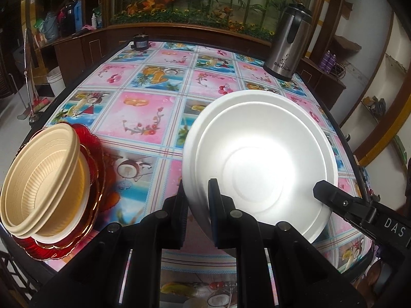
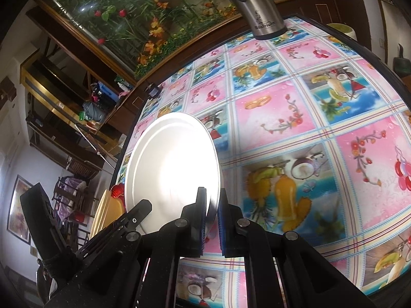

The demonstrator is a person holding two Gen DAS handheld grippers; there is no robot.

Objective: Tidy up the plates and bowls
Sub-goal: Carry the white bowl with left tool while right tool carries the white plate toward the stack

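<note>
Up above the table (image 1: 154, 118), both grippers hold one white plate (image 1: 259, 159) by its rim, and the plate is tipped. The left gripper (image 1: 199, 205) is pinched tight on the near left edge. The right gripper (image 2: 212, 205) is pinched tight on the other edge. To the left, two tan bowls (image 1: 46, 177) sit stacked on a red plate (image 1: 95, 154). Farther back, a silver jug (image 1: 289, 43) stands near the table's far edge.
</note>
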